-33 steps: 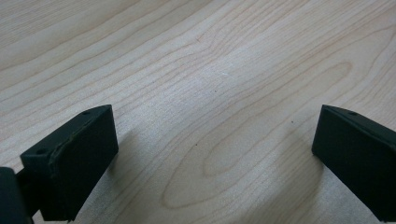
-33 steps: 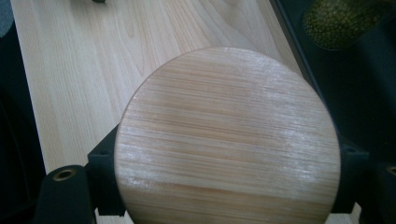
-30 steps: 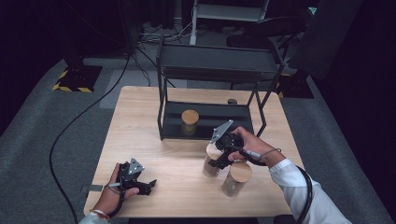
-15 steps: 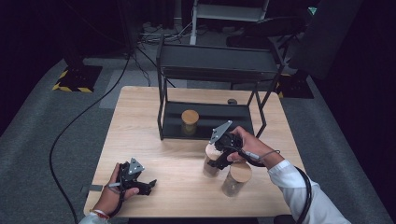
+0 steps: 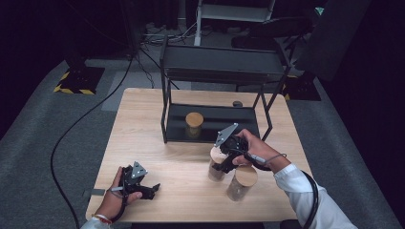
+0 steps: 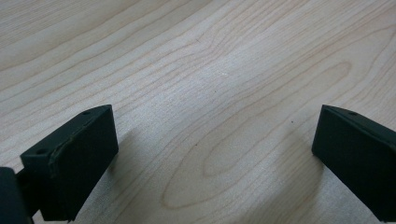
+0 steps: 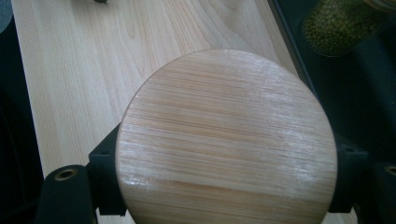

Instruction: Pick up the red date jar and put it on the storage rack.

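Likely abt 1/3 done: one jar (image 5: 194, 124) on rack shelf (image 5: 248, 116) at frame centre, right gripper (image 5: 224, 160) pinching 2nd jar's lid (image 7: 226, 140), 3rd jar (image 5: 241, 182) lower right, left gripper (image 5: 143, 190) spread, idle.

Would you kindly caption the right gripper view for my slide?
Right gripper jaws flank a jar's round wooden lid above the wooden table.

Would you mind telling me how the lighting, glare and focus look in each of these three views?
High view: table evenly lit, surroundings nearly black, picture soft. Left gripper view: wood grain sharp, soft shadows beside both jaws of the left gripper. Right gripper view: pale glare streaks on the wooden lid, and the jar of green grains on the rack is blurred.
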The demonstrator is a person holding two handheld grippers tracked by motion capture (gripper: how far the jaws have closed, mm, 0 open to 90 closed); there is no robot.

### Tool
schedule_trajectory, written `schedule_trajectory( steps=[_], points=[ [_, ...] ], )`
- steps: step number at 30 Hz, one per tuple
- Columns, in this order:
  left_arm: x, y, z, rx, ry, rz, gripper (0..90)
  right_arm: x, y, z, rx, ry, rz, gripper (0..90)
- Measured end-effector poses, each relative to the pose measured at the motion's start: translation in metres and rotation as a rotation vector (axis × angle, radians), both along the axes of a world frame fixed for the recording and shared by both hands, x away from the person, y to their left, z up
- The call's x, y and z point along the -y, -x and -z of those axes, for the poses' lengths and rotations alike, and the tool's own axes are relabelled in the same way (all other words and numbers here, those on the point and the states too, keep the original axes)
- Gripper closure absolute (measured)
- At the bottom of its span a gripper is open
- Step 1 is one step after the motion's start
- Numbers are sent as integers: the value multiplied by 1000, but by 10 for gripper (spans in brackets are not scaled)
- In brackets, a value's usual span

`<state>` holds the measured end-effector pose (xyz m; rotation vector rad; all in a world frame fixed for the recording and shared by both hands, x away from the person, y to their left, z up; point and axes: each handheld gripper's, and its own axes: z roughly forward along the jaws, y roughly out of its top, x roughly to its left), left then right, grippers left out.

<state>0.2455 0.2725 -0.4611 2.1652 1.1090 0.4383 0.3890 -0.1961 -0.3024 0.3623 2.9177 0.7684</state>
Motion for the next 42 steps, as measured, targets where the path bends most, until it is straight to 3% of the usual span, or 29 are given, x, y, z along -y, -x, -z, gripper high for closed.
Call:
schedule_trajectory(
  steps=[12,25,33,42],
  points=[
    [0,0,0,0,0,0,0,8,-1,-5,19,-35,35,234],
    [0,0,0,0,0,-1,0,12,-7,-22,51,-61,95,234],
    [0,0,0,0,1,-1,0,6,-19,-30,68,-40,124,234],
    [0,0,0,0,1,-1,0,8,-32,-35,83,-71,167,234]
  ],
)
